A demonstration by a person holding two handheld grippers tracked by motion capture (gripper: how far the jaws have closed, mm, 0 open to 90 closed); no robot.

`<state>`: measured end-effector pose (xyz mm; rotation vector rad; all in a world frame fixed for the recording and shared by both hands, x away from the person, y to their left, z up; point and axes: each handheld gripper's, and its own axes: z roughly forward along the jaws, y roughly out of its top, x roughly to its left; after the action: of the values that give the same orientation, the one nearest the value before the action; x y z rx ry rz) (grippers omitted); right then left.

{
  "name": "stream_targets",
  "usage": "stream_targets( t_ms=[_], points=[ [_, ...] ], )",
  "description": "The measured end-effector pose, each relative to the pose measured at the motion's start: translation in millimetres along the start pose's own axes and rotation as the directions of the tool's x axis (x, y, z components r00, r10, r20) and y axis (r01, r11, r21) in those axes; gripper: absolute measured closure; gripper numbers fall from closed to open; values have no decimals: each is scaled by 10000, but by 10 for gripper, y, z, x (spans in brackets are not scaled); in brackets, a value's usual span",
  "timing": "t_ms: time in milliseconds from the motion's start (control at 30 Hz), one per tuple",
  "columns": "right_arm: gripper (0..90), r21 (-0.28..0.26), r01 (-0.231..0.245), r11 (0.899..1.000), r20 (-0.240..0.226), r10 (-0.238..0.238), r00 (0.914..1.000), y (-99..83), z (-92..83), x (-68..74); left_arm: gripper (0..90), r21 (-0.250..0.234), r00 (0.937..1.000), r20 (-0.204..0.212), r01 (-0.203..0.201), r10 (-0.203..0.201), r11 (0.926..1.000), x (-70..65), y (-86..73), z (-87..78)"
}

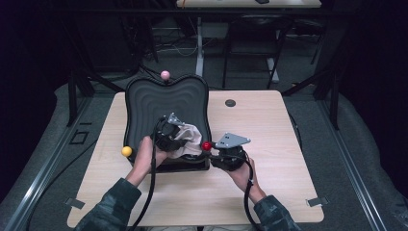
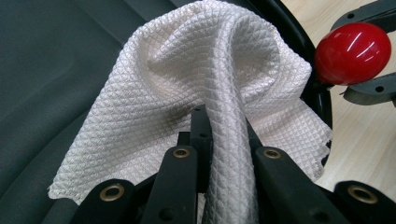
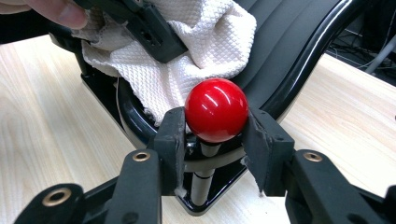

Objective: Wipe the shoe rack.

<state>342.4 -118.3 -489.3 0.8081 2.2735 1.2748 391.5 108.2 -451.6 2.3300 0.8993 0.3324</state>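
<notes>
A black ribbed tray-like board (image 1: 166, 98) stands on the wooden table, with ball knobs at its corners. My left gripper (image 1: 174, 135) is shut on a white waffle-weave cloth (image 2: 196, 79), which drapes over the board's dark surface near its front right corner; the cloth (image 1: 190, 139) bunches between the jaws. My right gripper (image 1: 215, 149) is shut on the red ball knob (image 3: 216, 109), its pads (image 3: 172, 130) pressing both sides of the ball on its short post. The same red knob (image 2: 352, 53) sits just right of the cloth (image 3: 187, 60).
A yellow ball knob (image 1: 126, 151) sits at the board's front left corner and a pink one (image 1: 165, 75) at its back edge. A dark round grommet (image 1: 230, 103) lies in the table's far right part. Bare wooden tabletop (image 1: 269, 125) stretches to the right.
</notes>
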Motion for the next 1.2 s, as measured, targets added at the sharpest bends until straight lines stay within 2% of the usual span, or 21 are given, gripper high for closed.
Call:
stream_targets(
  t_ms=[33,100,167,267,333,400,433,467,567,733,800,833,967,1033,1100,1200],
  points=[
    [594,61,-19,10000,62,19,10000,-1,-7,-3,834,-3,10000,-37,-15,15,10000,1,-5,-3],
    [595,-23,-79,10000,-181,79,9998,-12,-14,-10,834,3,10000,-31,5,-5,10000,13,-15,-11],
    [595,134,-120,9998,-54,121,9999,-26,-48,-8,834,-10,9999,-98,37,-37,10000,29,-24,-15],
    [631,57,-101,9999,54,101,9999,-44,-110,-41,834,-65,9998,-143,137,-137,9999,56,-33,-13],
    [634,-30,-213,9998,-20,213,9998,-40,-107,-59,834,-4,9998,-191,111,-111,9999,60,-31,-13],
    [640,88,-114,9999,63,114,9999,-35,-83,-49,834,46,9998,-174,69,-68,10000,62,-30,-14],
    [648,-22,-133,9999,-190,132,9997,-40,-57,-45,834,75,9999,-129,76,-75,9999,65,-31,-15],
    [651,-22,-81,10000,-231,80,9997,-39,-37,-38,834,84,9999,-74,96,-95,9999,67,-33,-15],
    [660,231,-44,9997,-38,44,10000,-36,-6,-24,834,185,9999,75,108,-110,9998,60,-39,-12],
    [667,193,-96,9998,-9,96,10000,-43,45,-20,833,241,9994,346,46,-54,9997,17,-41,18],
    [670,301,-110,9995,136,106,9999,-38,57,-12,833,261,9988,480,9,-22,9997,-2,-31,34],
    [672,244,-136,9996,-16,136,9999,-40,65,-15,833,253,9987,502,-9,-3,9997,-18,-24,45],
    [678,273,-142,9995,49,141,9999,-42,71,-18,833,281,9973,728,-113,92,9995,-63,9,86],
    [680,166,-171,9997,-102,173,9998,-45,81,-21,832,262,9961,870,-141,118,9996,-82,26,108],
    [682,259,-155,9995,31,154,9999,-44,82,-15,832,258,9951,978,-156,131,9995,-92,41,123],
    [684,208,-194,9996,-90,196,9998,-48,93,-13,832,182,9942,1068,-167,147,9997,-109,70,148]
  ],
)
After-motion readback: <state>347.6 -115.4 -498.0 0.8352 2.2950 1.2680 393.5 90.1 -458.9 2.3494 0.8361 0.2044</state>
